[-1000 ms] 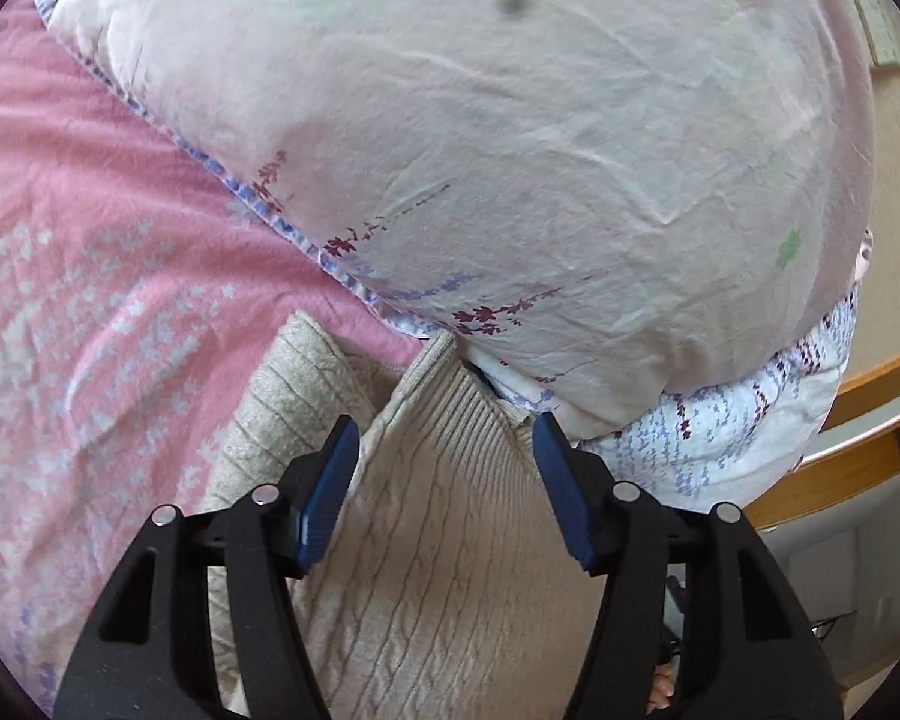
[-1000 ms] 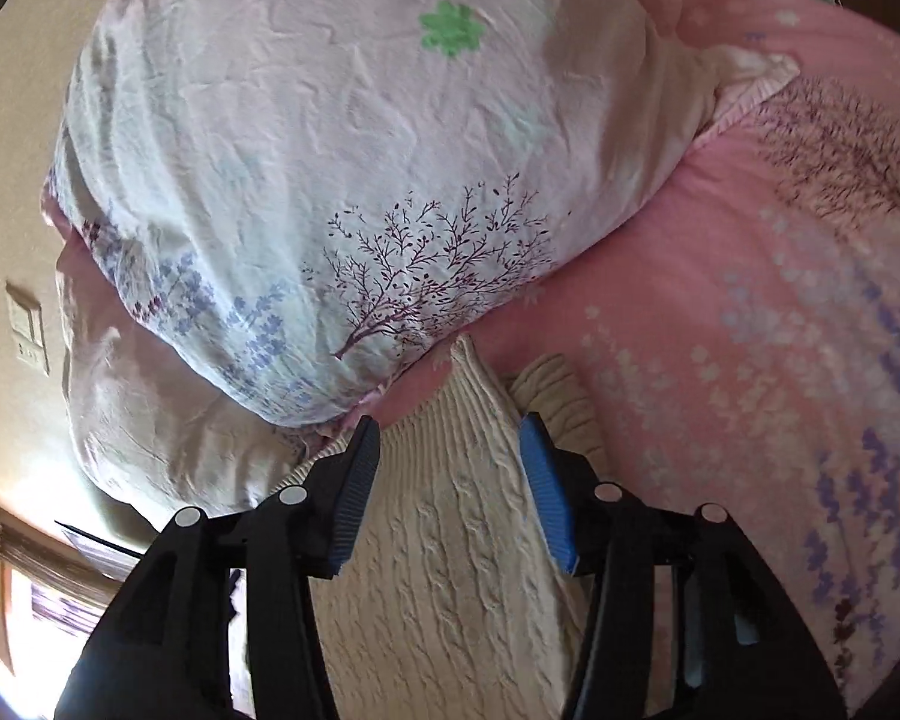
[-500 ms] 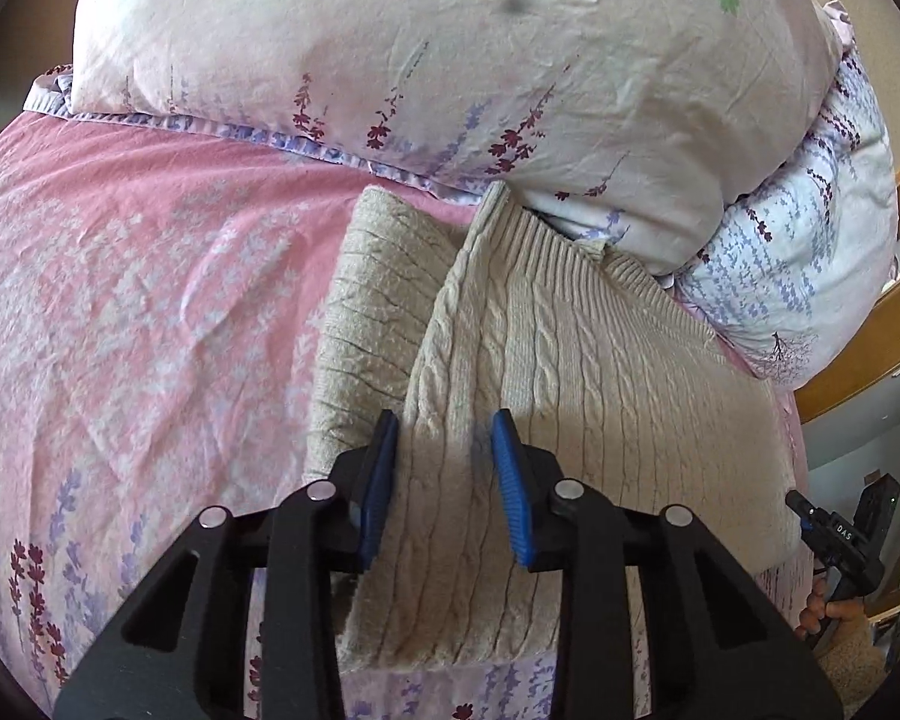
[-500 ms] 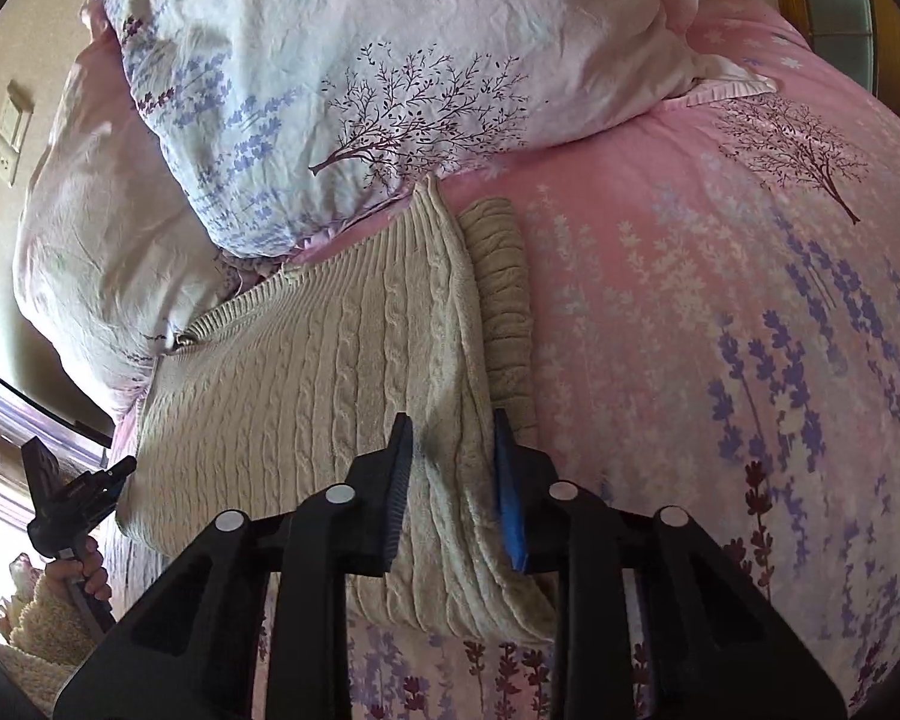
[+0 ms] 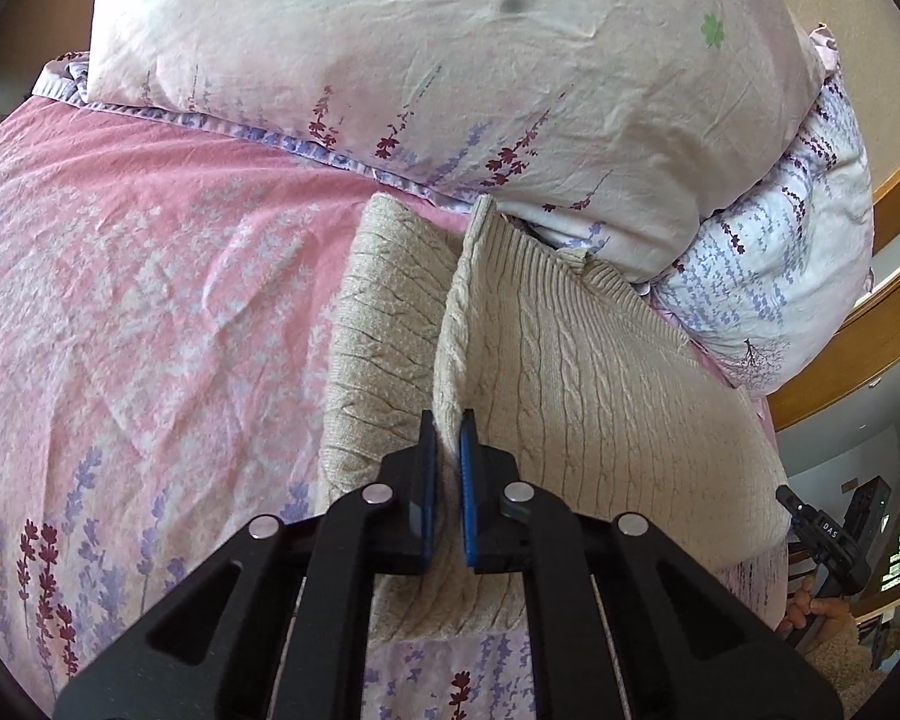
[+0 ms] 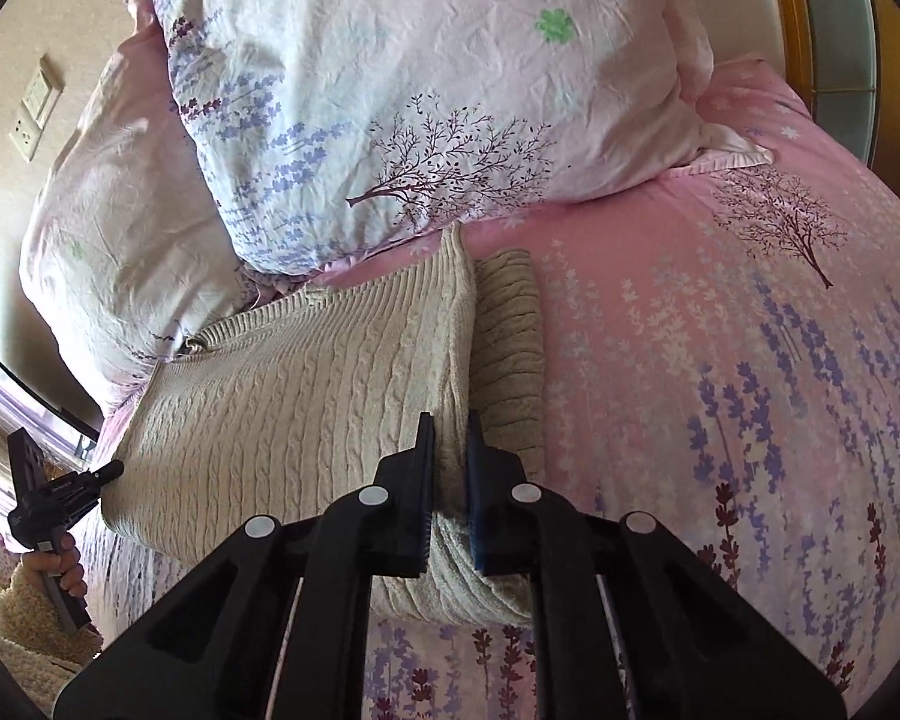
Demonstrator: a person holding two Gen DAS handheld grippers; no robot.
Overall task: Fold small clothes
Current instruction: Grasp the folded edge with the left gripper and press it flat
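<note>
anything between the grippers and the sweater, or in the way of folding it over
Nothing stands between them: the left gripper and right gripper are each shut on a side fold of the beige sweater. The pillows crowd its far edge, touching the hem; the pink bedspread beside it looks free.

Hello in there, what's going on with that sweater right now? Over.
Both tongs, left and right, just closed, each pinching the sweater. Sweater on pink bedsheet, sleeve folded in. Pillows crowd its top edge.

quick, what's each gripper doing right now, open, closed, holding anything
Left gripper: shut, just closed on a raised fold of the beige knit sweater.
Right gripper: shut, just closed on the sweater's other folded edge.
</note>
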